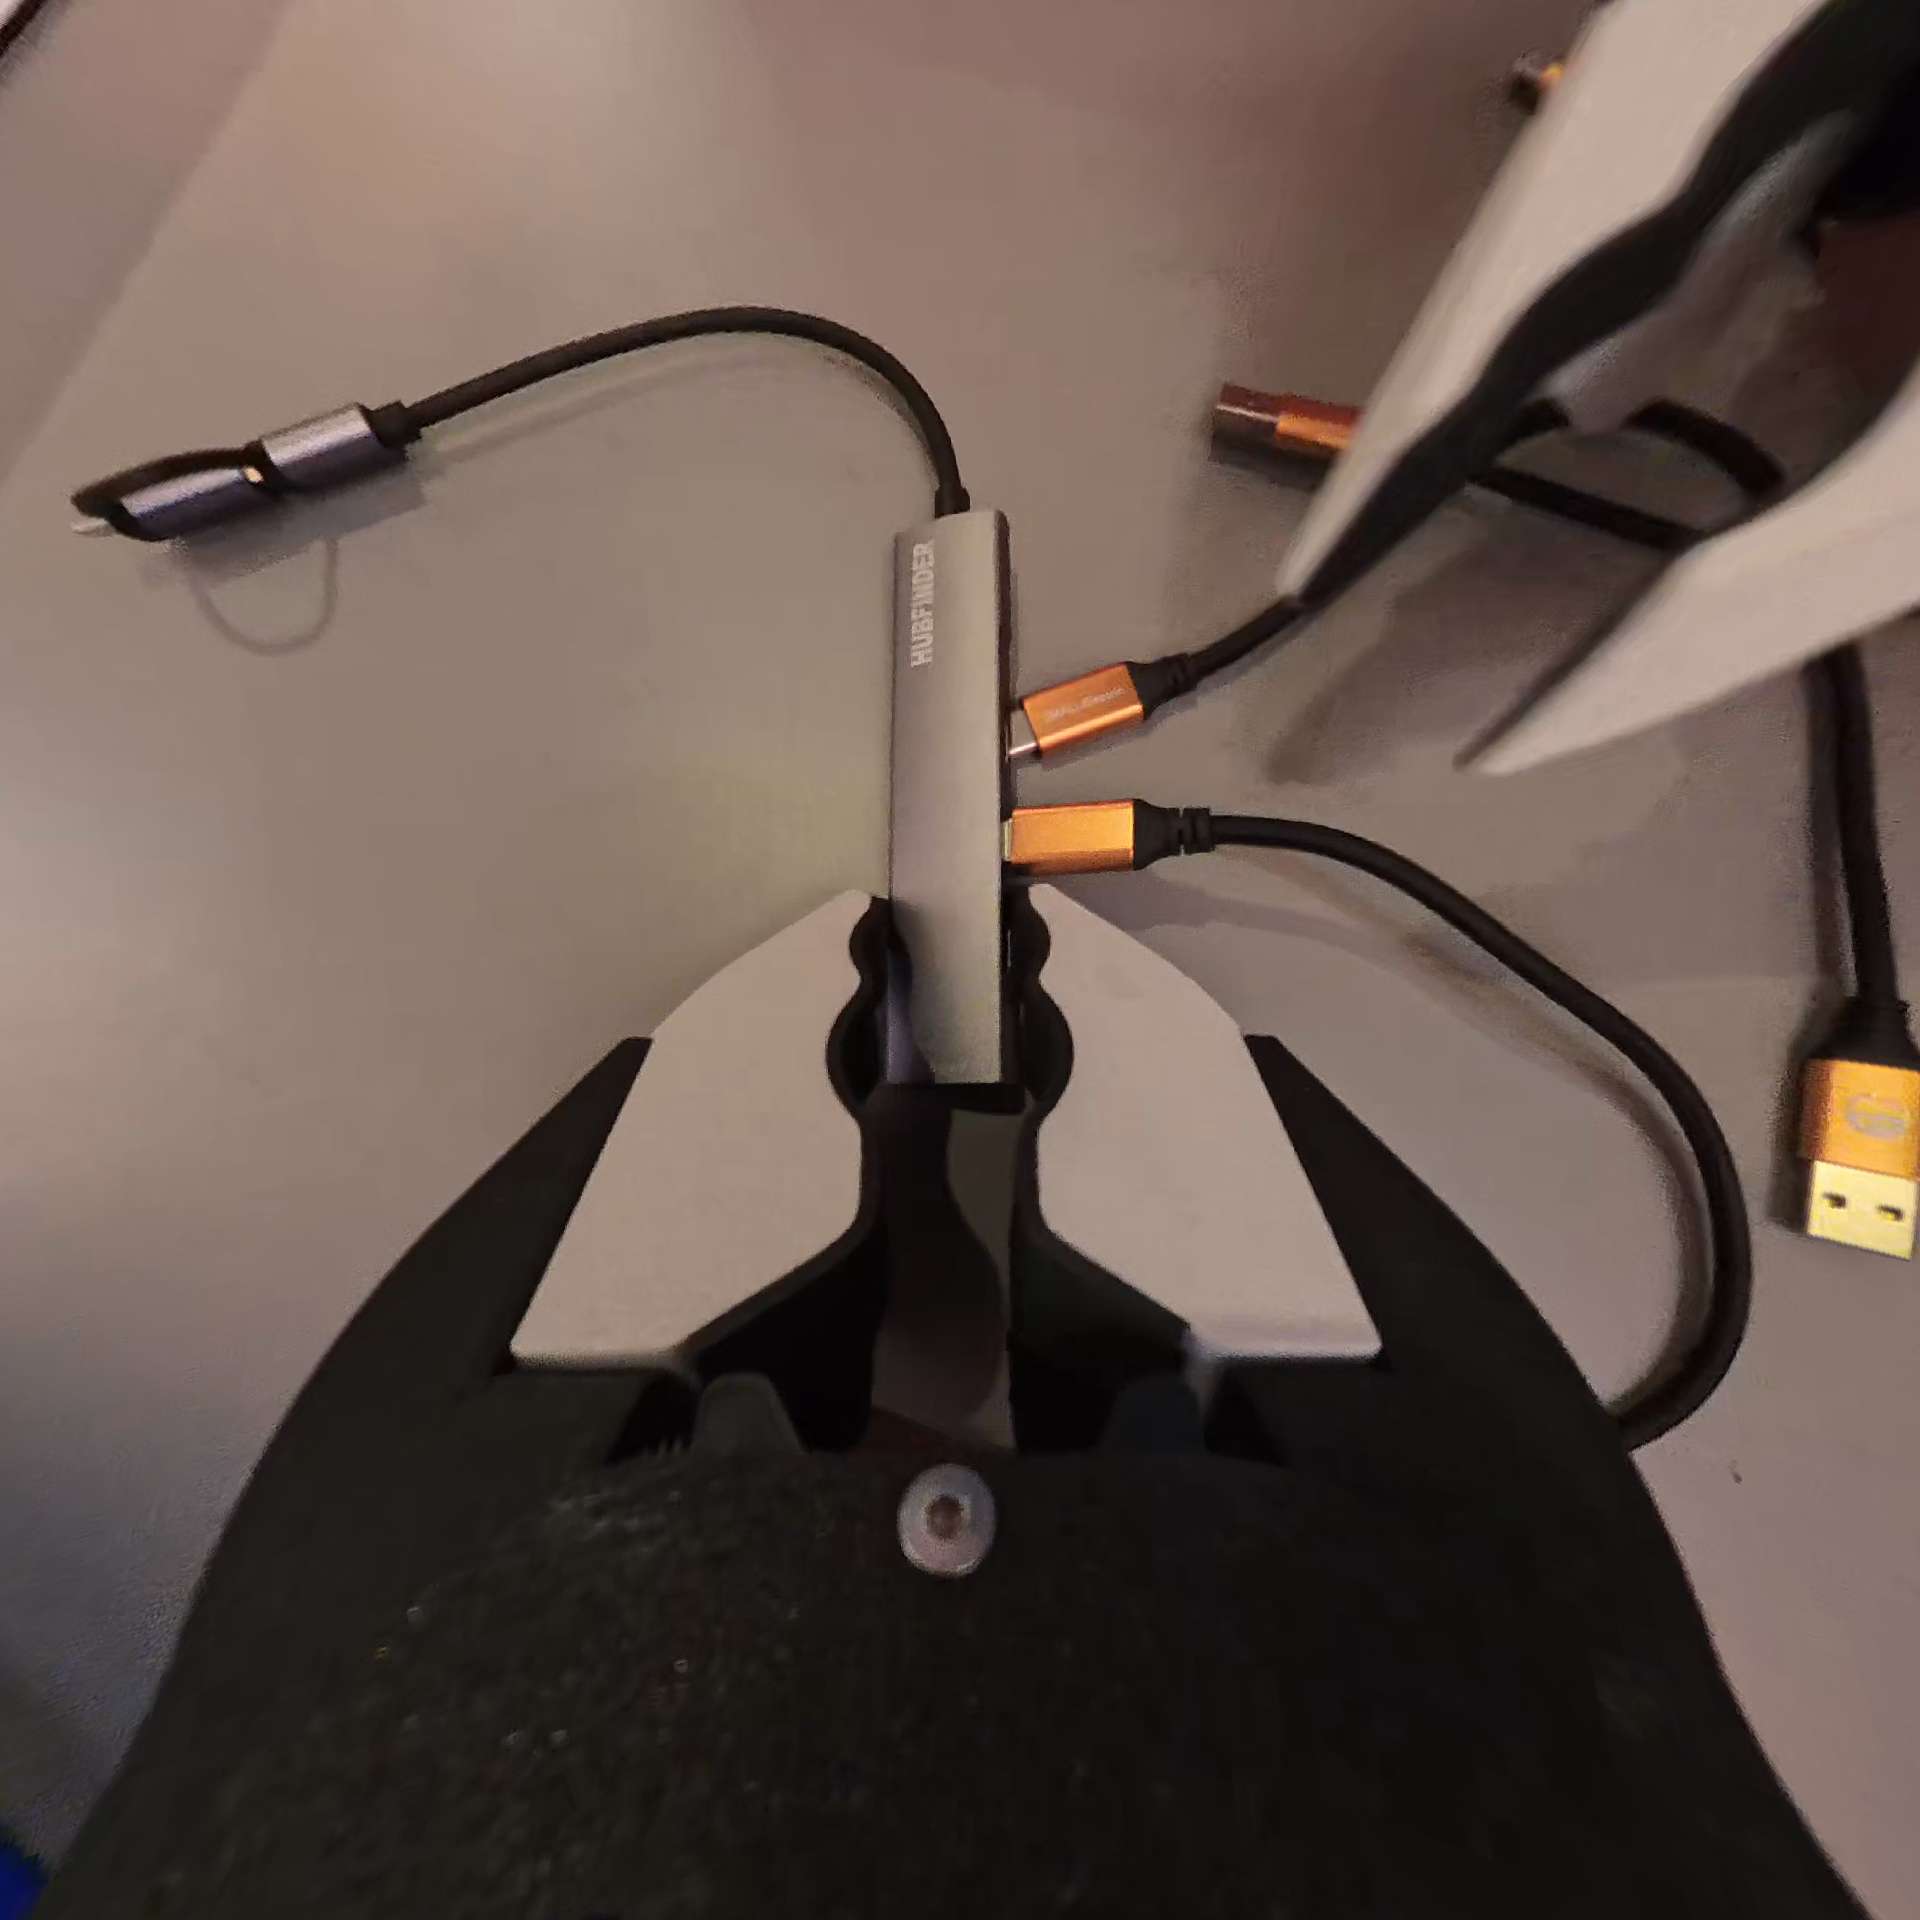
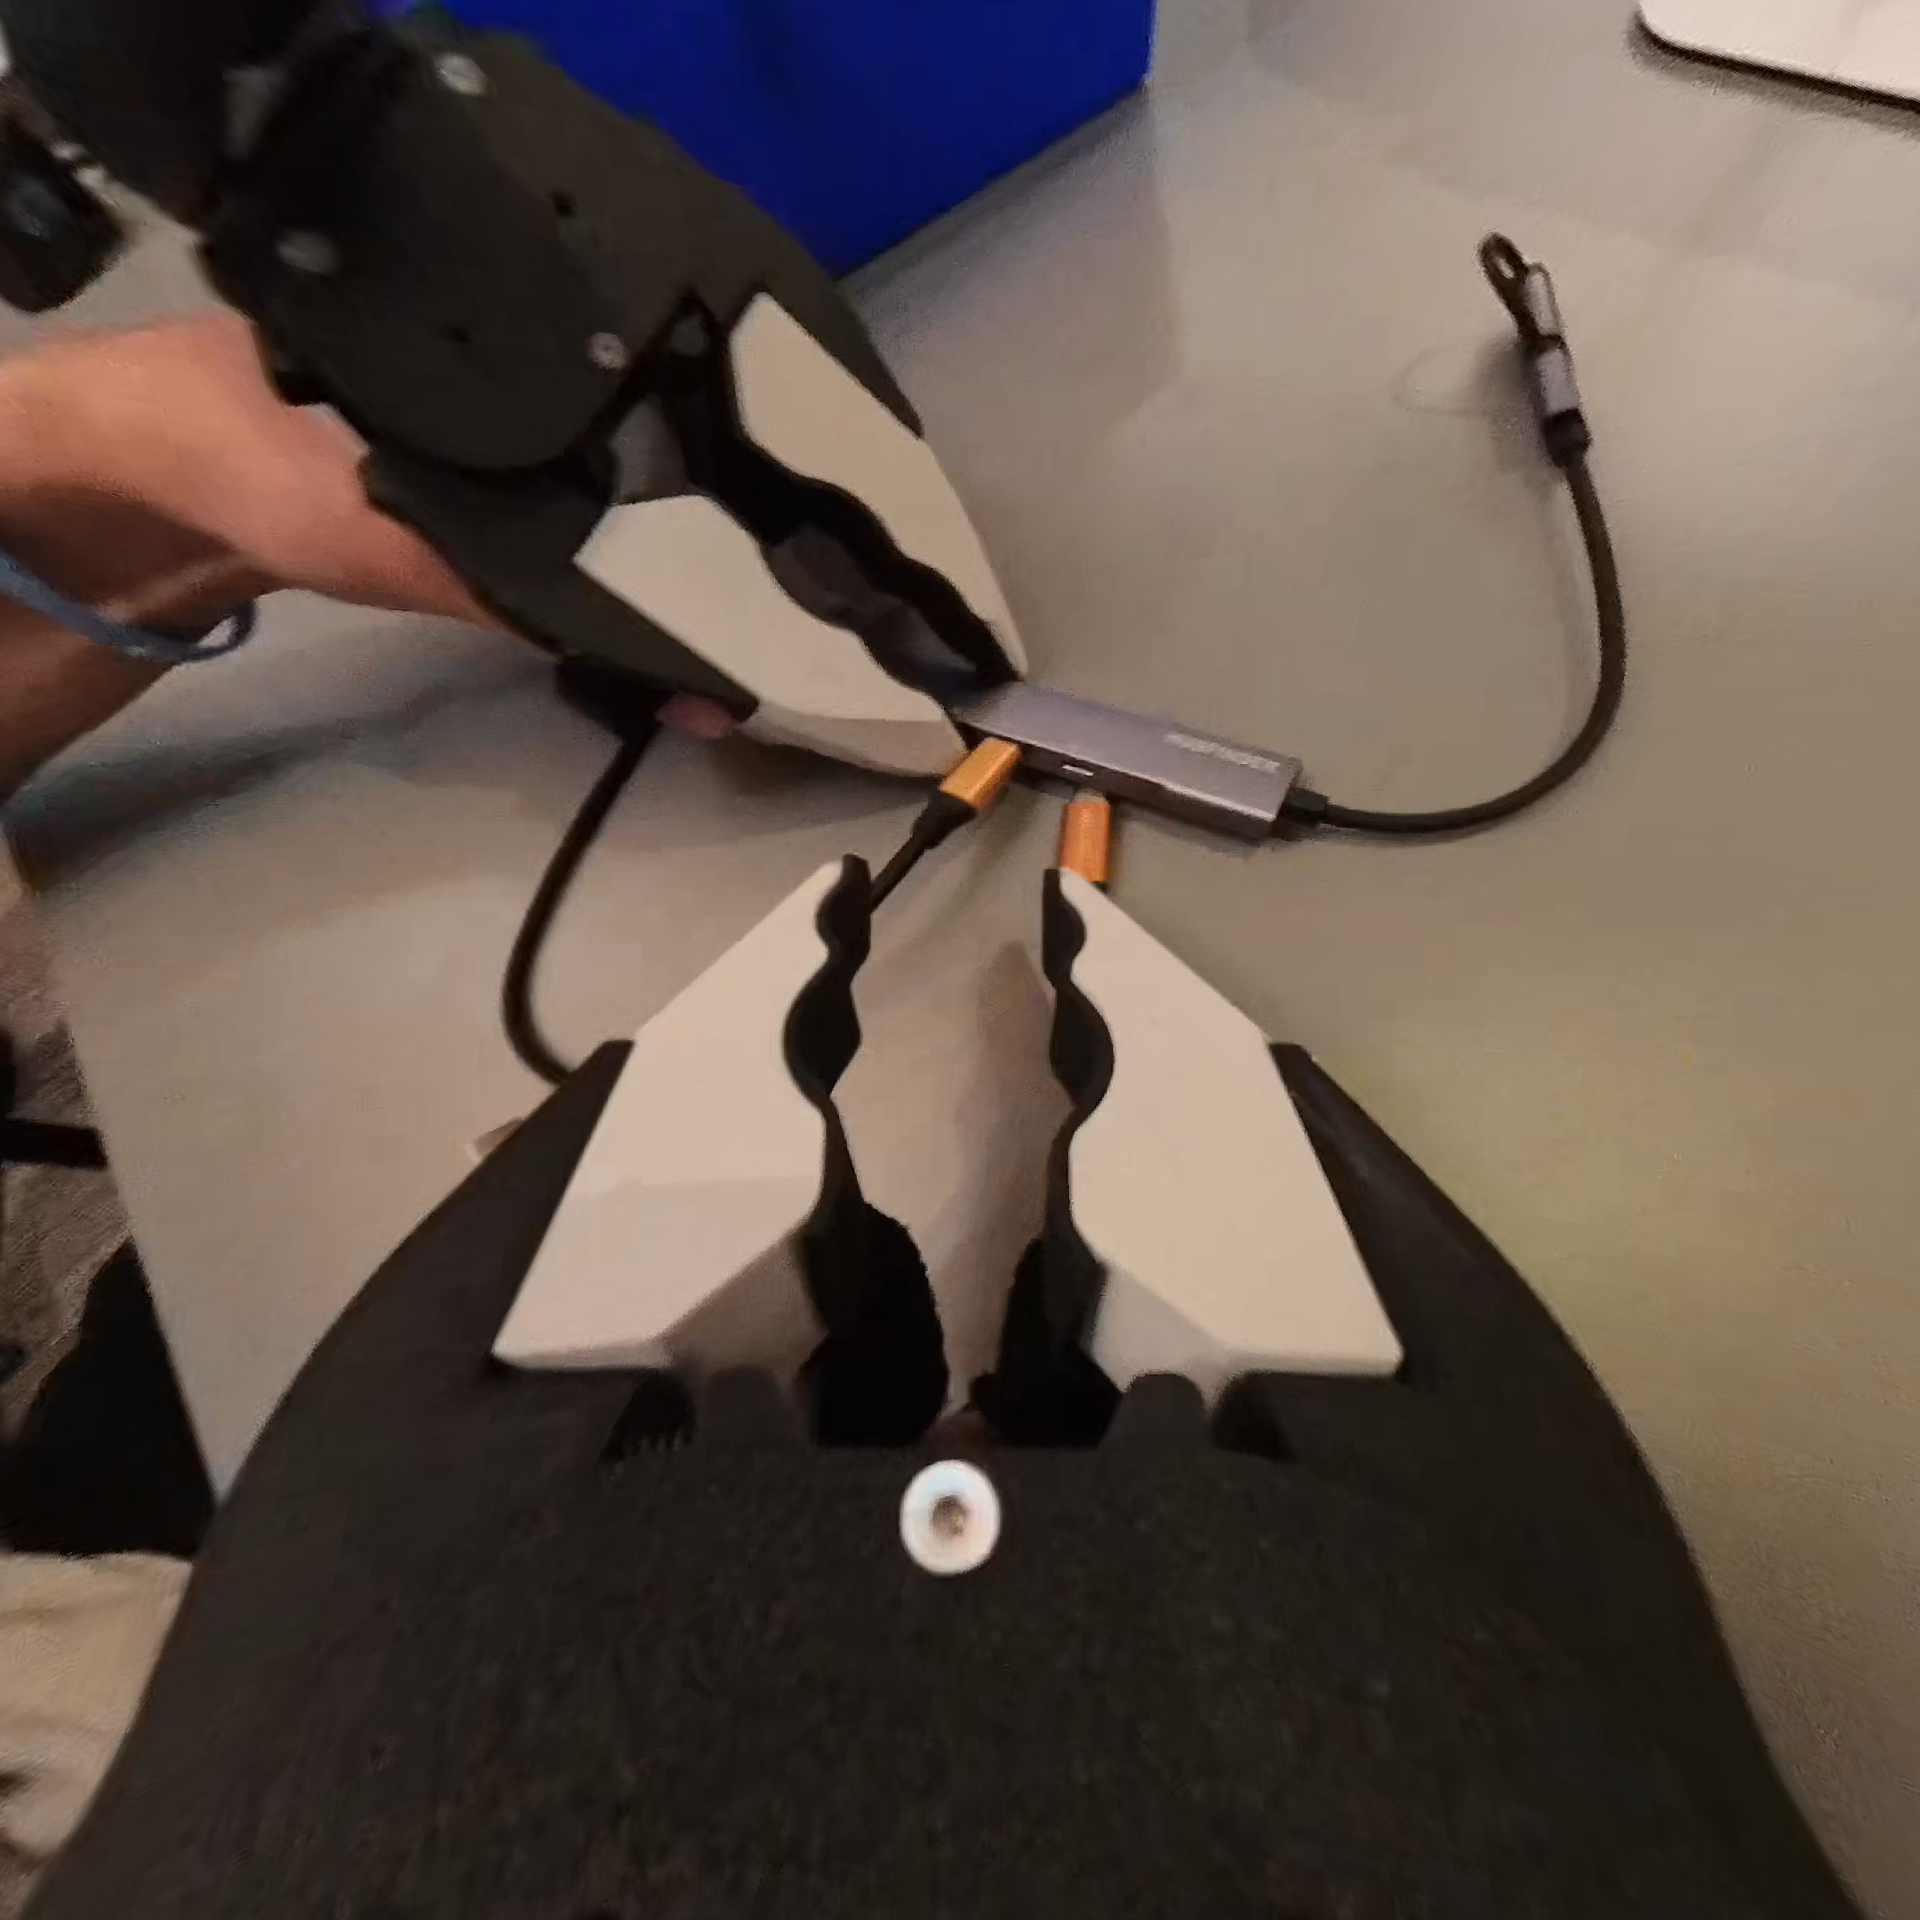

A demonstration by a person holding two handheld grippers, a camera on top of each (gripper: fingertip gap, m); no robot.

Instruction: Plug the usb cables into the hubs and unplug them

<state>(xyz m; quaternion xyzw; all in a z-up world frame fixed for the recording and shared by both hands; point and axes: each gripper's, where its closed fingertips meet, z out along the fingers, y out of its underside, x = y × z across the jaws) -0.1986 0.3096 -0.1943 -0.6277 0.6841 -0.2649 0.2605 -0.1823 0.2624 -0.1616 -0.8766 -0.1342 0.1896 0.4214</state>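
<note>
My left gripper is shut on the near end of a grey USB hub, which lies on the grey table. One orange plug sits in the hub's side. A second orange plug is tilted at the port beyond it, and how far in it sits cannot be told. My right gripper is open and empty, with its fingertips just short of that second plug. The hub and the left gripper also show in the right wrist view. The right gripper shows at the upper right of the left wrist view.
The hub's own black cable ends in a grey connector at far left. A loose gold USB-A plug and another orange plug lie to the right. A blue box stands behind the hub. A hand holds the left gripper. Tip to tip, the grippers are about 7 cm apart.
</note>
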